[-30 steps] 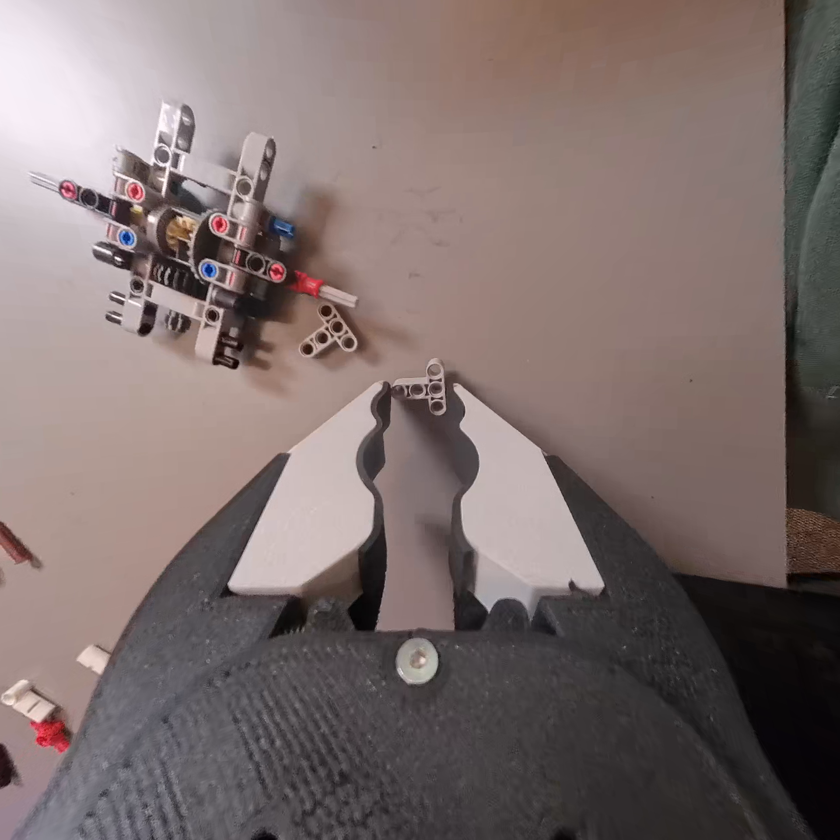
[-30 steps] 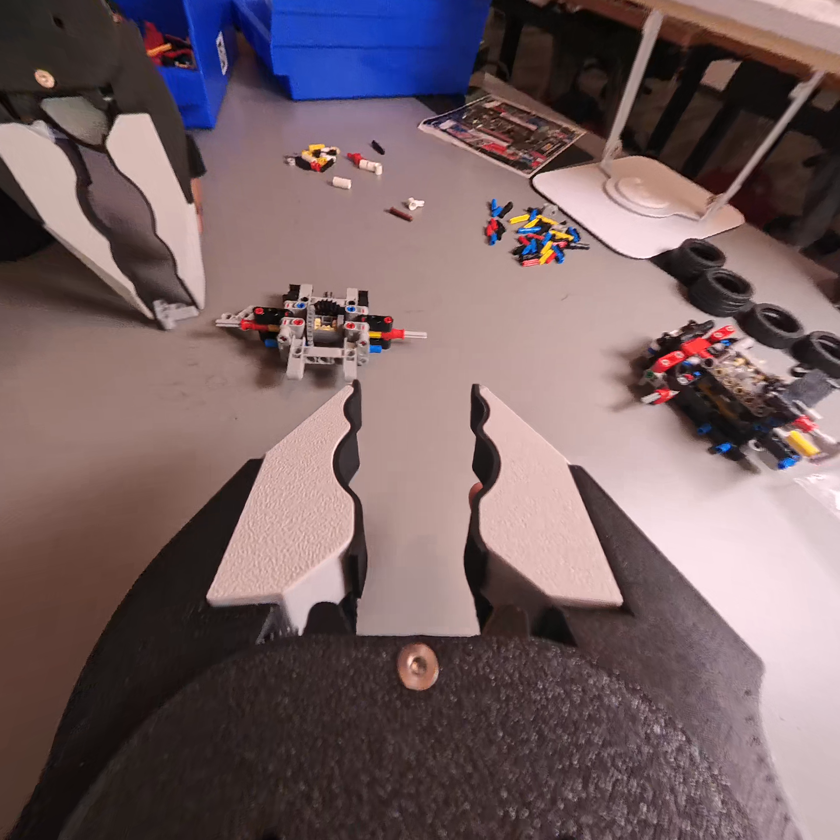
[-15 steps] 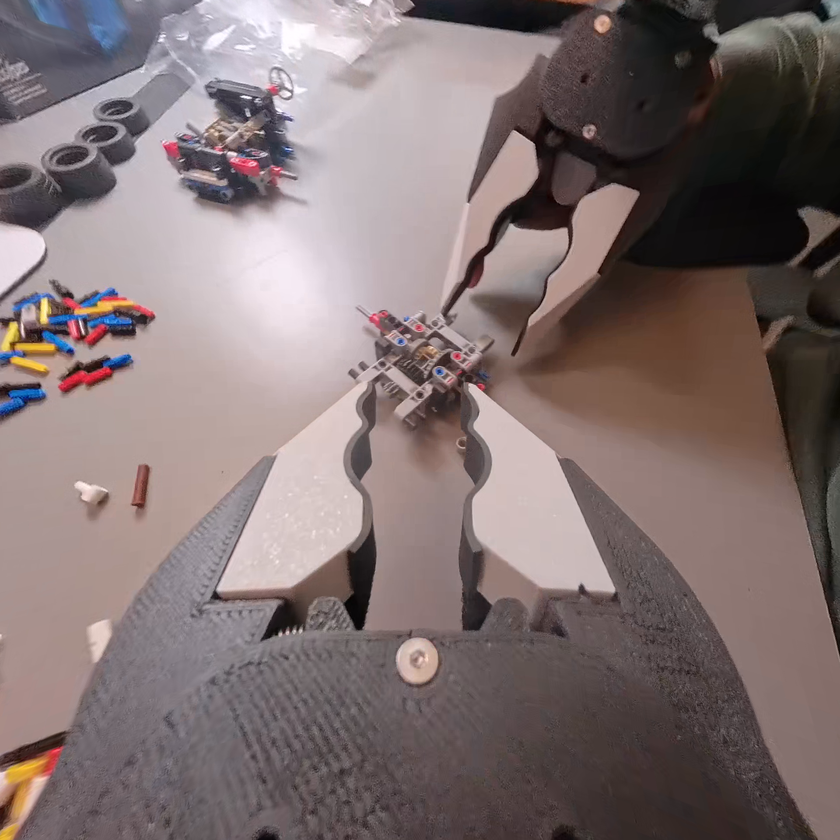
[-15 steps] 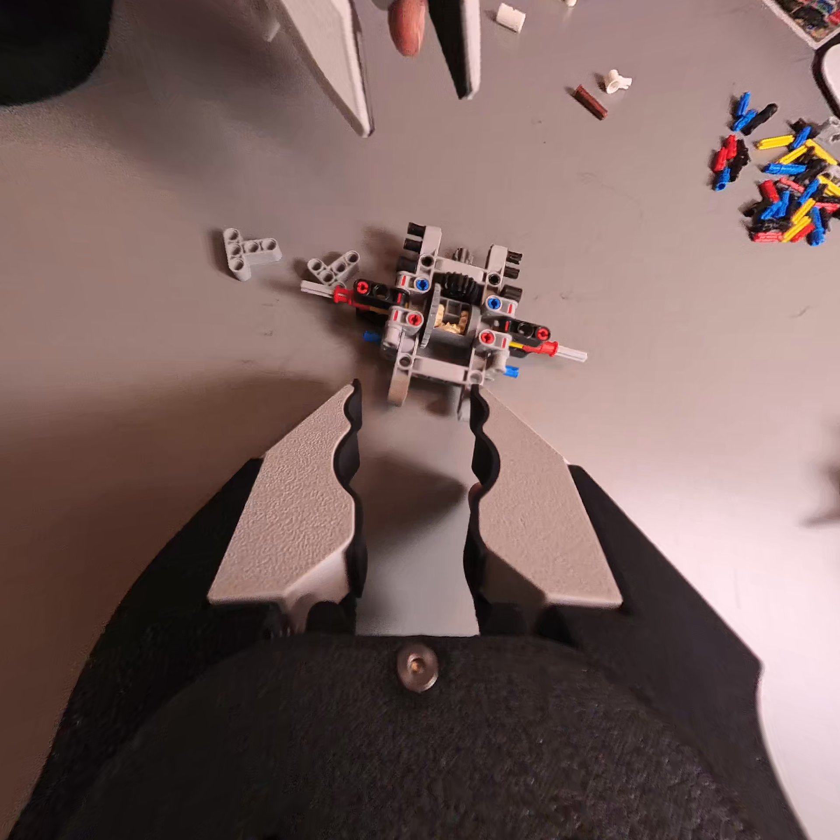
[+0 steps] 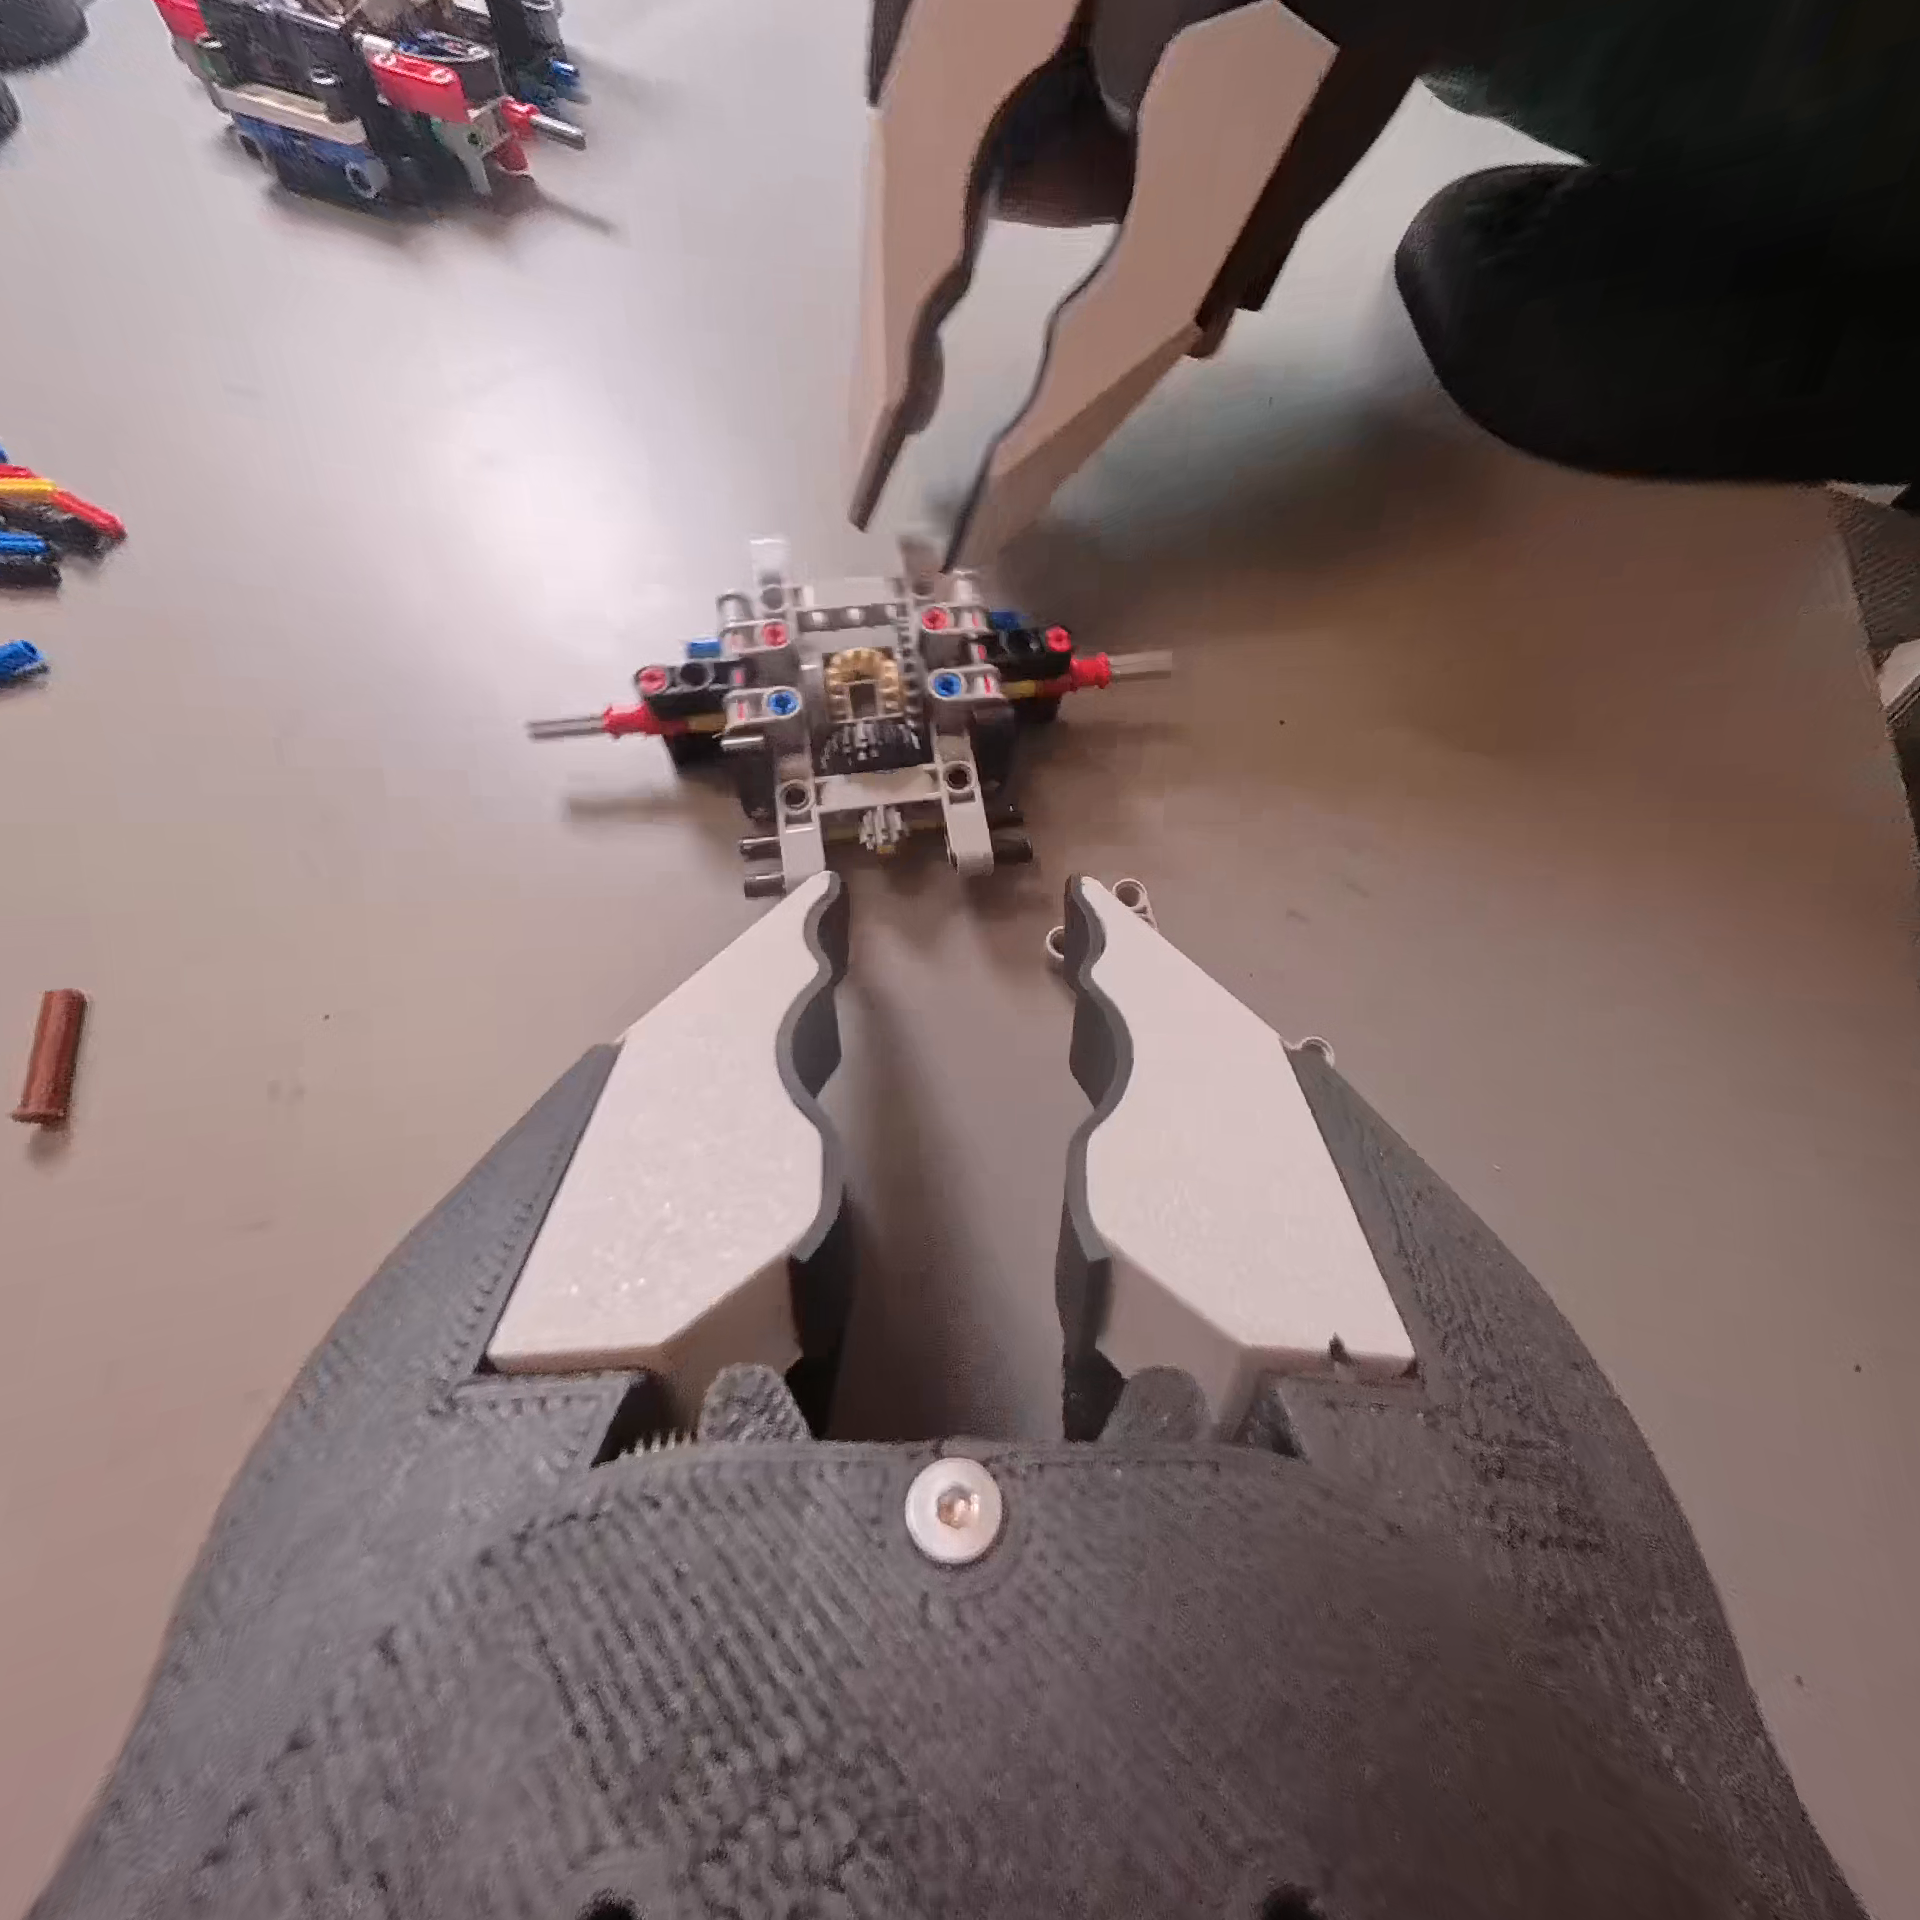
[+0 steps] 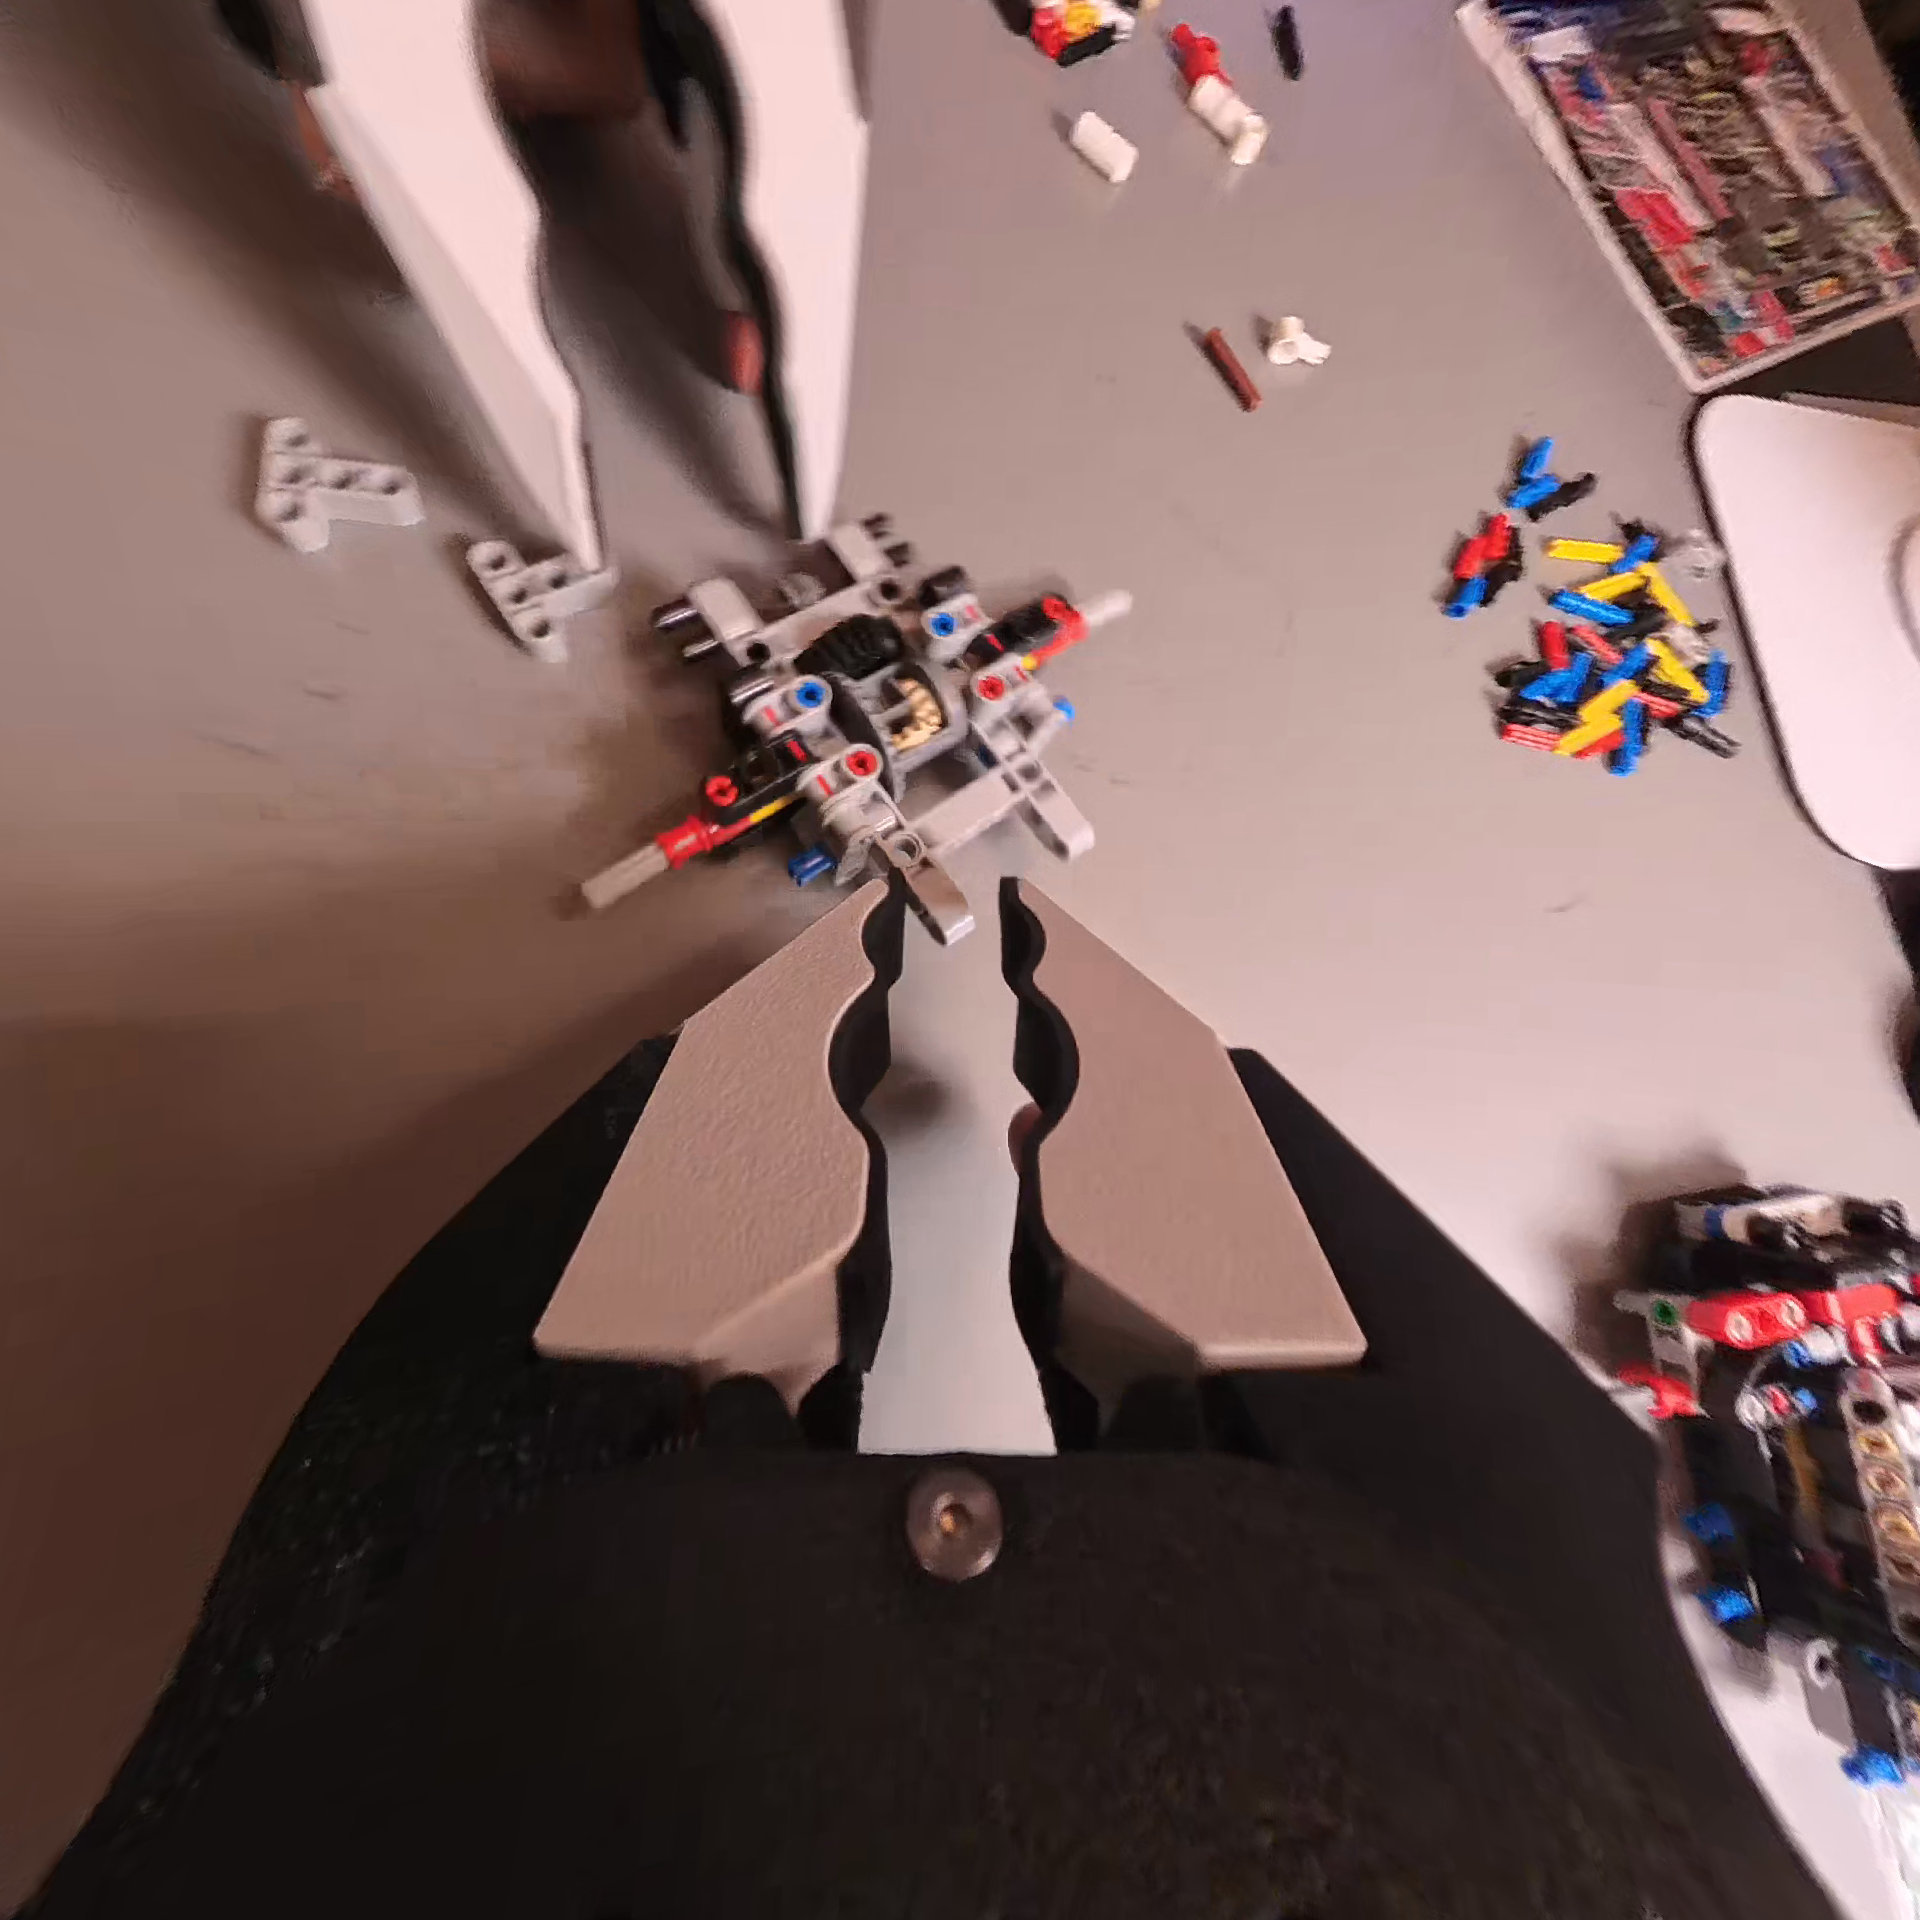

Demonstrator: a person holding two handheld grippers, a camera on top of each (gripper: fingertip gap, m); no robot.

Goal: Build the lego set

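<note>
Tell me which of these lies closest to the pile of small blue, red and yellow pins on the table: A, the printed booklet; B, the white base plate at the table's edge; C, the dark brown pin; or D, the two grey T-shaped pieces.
B: in the right wrist view the white base plate lies right beside the pile of pins, nearer than any of the others.

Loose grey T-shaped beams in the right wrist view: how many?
2: one left on the table, one nearer the gear assembly, partly behind the other tool's finger. Others may be hidden.
</note>
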